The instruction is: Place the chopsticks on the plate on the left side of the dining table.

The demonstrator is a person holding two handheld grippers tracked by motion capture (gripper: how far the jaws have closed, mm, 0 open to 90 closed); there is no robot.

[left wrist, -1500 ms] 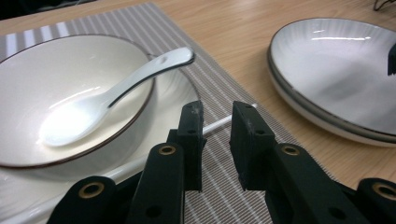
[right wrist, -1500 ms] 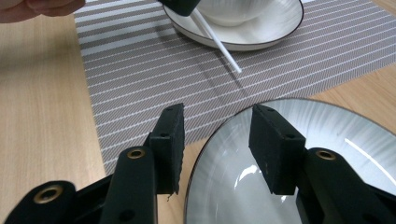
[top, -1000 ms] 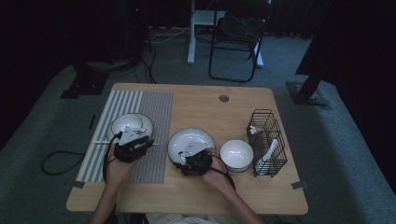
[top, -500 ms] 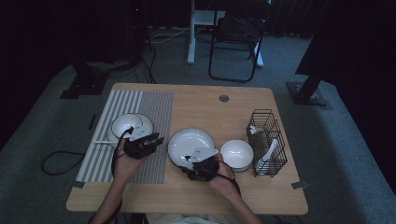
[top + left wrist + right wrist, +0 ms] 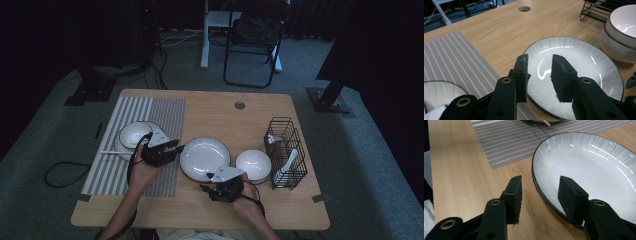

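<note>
Right gripper view: my right gripper (image 5: 539, 195) has its jaws apart, straddling the near rim of the plate (image 5: 584, 162), not pinching. Left gripper (image 5: 539, 75) just been opening, empty, over the plate's far-left edge beside the placemat (image 5: 454, 60).

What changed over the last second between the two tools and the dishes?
The left tool left the bowl on the mat and swung right to the big plate; its jaws have just been opening, with nothing between them. The right tool drew back to the plate's near rim, straddling it. The dishes and wire rack stayed put.
</note>
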